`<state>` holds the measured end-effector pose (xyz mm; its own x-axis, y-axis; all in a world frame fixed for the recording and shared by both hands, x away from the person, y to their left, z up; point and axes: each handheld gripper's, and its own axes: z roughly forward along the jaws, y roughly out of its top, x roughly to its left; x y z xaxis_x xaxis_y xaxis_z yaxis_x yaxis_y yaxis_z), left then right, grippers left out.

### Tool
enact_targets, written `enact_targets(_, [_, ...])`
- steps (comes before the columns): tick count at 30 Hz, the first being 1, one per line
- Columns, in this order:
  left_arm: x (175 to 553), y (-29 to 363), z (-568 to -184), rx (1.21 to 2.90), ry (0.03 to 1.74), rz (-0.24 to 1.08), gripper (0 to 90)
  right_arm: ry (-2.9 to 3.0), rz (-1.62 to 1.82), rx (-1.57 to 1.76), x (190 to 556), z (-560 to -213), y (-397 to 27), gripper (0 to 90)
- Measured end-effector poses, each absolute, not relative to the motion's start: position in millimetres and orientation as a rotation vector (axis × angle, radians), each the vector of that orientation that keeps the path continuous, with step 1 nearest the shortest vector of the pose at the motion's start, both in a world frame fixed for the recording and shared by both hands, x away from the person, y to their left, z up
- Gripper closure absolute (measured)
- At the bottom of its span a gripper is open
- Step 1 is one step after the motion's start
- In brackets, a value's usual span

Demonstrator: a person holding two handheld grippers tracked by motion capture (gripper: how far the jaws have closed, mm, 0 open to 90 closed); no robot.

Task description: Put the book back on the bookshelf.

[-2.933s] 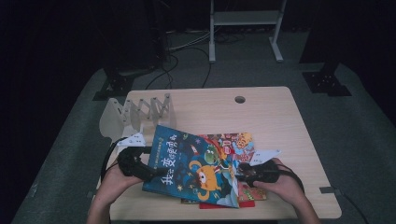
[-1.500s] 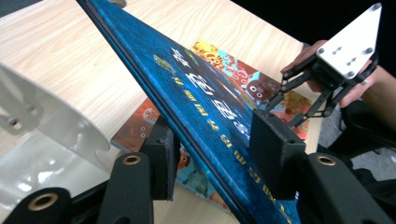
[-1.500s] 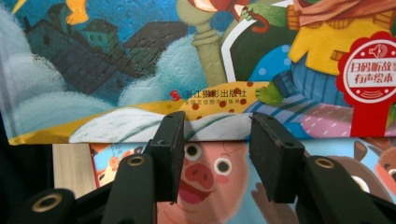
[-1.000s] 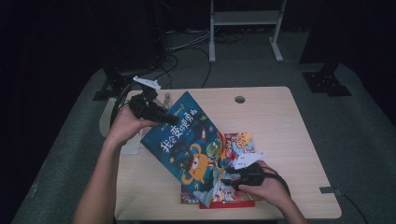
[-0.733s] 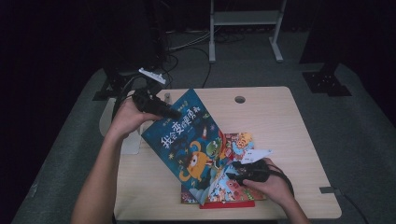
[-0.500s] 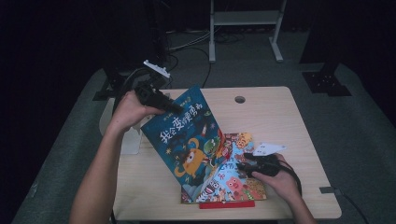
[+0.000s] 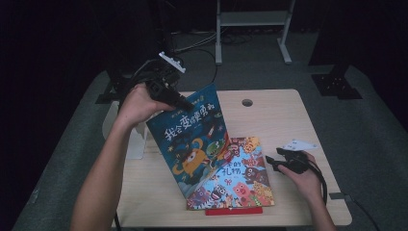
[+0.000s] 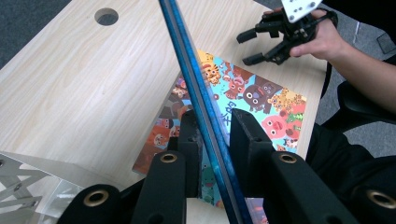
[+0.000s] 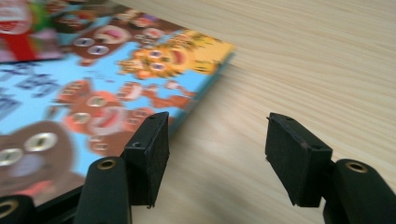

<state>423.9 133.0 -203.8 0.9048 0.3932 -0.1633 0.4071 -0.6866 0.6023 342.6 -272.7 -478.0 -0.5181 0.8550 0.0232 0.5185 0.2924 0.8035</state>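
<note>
A blue picture book [image 7: 192, 139] stands tilted on its lower edge, leaning over a colourful animal book [image 7: 240, 178] that lies flat on the table [image 7: 269, 115]. My left gripper [image 7: 182, 102] is shut on the blue book's top edge. Its jaws have just been closing, and in the left gripper view [image 8: 215, 116] the pads press both sides of the book's thin blue edge [image 8: 196, 84]. My right gripper [image 7: 275, 158] sits low, just right of the animal book [image 9: 93, 84]. Its jaws [image 9: 217, 123] have just been opening over bare wood, with nothing between them.
A red book [image 7: 233, 211] peeks out under the animal book at the table's front edge. A pale slotted book rack [image 7: 137, 142] stands at the table's left side. A cable hole [image 7: 247, 102] is at the far middle. Bare tabletop lies to the right and far right.
My left hand has raised the blue book's top edge up and toward the far left, tilting it steeper. My right gripper has come off the book's lower corner, opened, and slid right.
</note>
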Motion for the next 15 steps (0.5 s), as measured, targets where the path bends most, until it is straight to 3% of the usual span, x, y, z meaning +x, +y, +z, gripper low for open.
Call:
enact_targets(4, [420.3,129.5,-196.5,2.398,0.522,-0.060,80.4,2.127,1.056,1.278,346.4,-488.6,-280.8,38.6])
enact_targets(15, [410.6,118.0,-185.9,2.479,0.486,-0.025,82.6,2.118,0.984,1.338,353.4,-500.1,-287.0,36.3])
